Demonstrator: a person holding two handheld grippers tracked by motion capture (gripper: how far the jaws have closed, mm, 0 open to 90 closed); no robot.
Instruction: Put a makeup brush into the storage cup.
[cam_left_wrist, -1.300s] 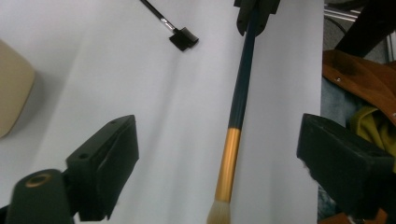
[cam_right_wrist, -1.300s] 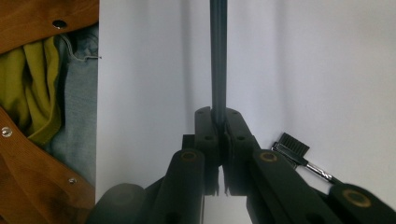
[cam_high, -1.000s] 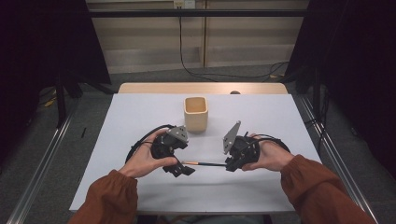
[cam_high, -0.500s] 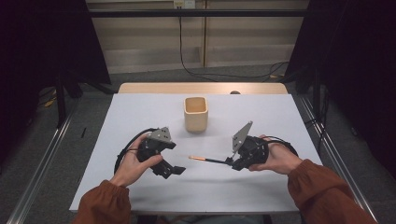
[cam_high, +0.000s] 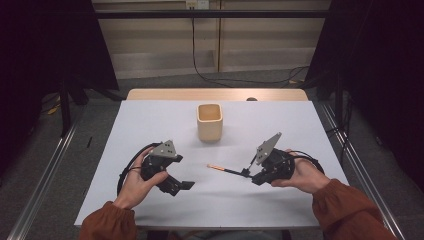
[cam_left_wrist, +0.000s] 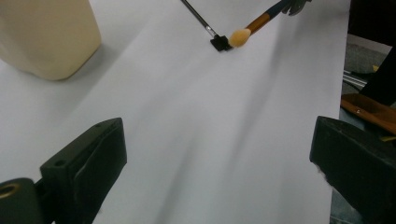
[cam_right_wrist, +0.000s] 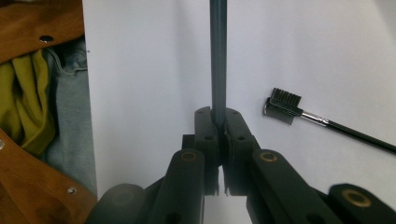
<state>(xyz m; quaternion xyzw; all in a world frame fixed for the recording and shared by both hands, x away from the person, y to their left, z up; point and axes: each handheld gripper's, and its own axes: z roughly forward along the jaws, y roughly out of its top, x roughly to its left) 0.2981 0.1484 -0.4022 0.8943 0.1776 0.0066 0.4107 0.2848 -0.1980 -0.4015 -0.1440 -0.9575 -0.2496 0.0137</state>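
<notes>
A beige cup (cam_high: 209, 121) stands upright at the middle of the white surface (cam_high: 150, 120), towards its far edge.

A black comb brush (cam_right_wrist: 283, 106) lies flat on the surface.

The left hand's black two-jaw gripper (cam_high: 186, 185) holds its jaws wide apart, while the right hand's black gripper (cam_high: 246, 173) has its jaws clamped.

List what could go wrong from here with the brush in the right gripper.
1. The right gripper pinches the brush at its handle end only, so it may pivot or slip.
2. The comb brush lies beside it and could be knocked.
3. The cup is narrow and could tip on insertion.
</notes>
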